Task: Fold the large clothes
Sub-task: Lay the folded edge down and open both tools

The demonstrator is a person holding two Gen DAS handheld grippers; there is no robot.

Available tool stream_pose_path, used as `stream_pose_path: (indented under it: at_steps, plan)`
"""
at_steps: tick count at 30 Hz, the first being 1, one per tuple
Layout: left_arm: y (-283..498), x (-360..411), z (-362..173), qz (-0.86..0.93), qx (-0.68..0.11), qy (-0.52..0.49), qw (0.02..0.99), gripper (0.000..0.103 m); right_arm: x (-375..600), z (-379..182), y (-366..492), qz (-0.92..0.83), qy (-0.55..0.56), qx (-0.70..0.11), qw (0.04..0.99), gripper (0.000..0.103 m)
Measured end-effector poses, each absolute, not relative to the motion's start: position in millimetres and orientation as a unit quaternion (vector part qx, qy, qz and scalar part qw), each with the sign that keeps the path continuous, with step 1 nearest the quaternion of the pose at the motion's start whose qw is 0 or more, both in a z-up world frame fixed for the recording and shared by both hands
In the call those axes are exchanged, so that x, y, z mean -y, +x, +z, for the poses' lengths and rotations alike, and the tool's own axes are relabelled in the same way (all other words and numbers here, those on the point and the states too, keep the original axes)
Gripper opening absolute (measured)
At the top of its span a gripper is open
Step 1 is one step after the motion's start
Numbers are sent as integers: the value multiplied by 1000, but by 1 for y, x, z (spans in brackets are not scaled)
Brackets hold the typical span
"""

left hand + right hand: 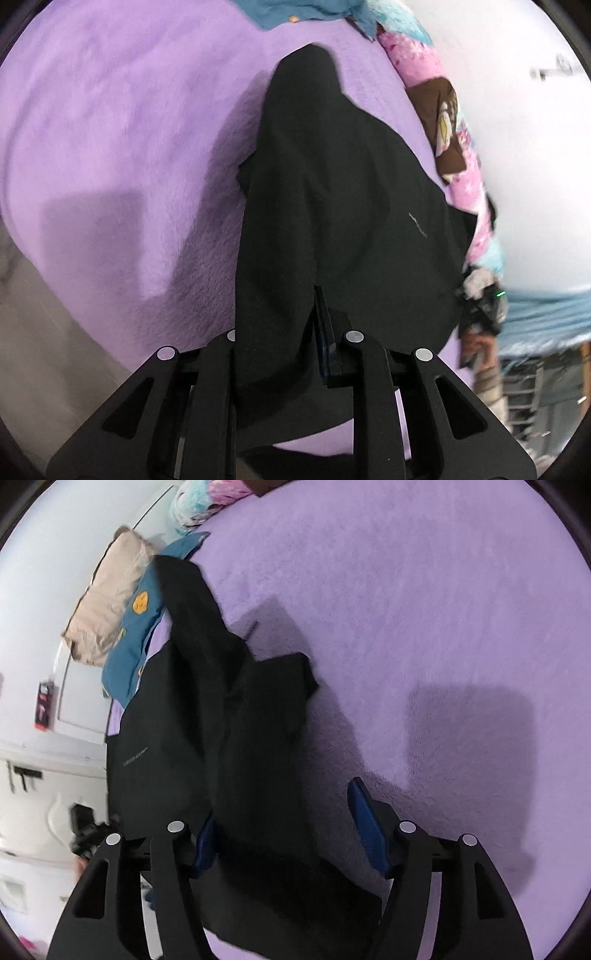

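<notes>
A black garment [343, 206] is lying on the purple-covered bed [110, 129], along its edge nearest the white wall. The left gripper [280, 350] is pinching the cloth's near hem, jaws narrow. The right gripper [291, 834] is standing wide, cloth loose between its blue pads [369, 830]. A fold seems just laid; next, likely regripping. Only the right view shows a blue garment [136, 627] and beige bundle [107, 598].

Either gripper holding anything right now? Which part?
Left gripper pinches the black garment at its near edge. Right gripper has its jaws wide apart with the garment's near edge lying loose between them, so it holds nothing.
</notes>
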State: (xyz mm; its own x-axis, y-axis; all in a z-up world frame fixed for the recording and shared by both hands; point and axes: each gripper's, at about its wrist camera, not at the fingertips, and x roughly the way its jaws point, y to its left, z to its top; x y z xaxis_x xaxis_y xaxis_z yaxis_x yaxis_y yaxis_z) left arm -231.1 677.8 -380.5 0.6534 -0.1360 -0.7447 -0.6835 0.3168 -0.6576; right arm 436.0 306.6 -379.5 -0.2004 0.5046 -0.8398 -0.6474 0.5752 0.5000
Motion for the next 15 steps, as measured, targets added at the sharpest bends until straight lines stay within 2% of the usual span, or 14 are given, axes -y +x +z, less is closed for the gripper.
stream_pose_path:
  at_steps: [1,4,8,11,12,13,15]
  plan:
    - [-229,-675,-370,193,-378,-538,728,20,-308,-363,431,456,-84,-606,647,63]
    - [-221,-661,-338,202,-391,-494,750,22,-306,-322,426,454,-103,-563,683,78]
    - [-218,-650,-321,211,-397,-472,758,30,-306,-282,419,477,-98,-515,705,79]
    - [-219,-642,-319,210,-395,-472,760,44,-332,-262,404,502,-99,-476,715,84]
    - [-223,-642,-321,221,-396,-471,757,59,-340,-258,401,504,-102,-468,719,84]
    - [-227,-643,-322,243,-396,-467,752,69,-345,-256,404,509,-104,-462,719,84]
    - [-239,-647,-319,271,-389,-472,743,69,-367,-258,407,512,-104,-459,719,84]
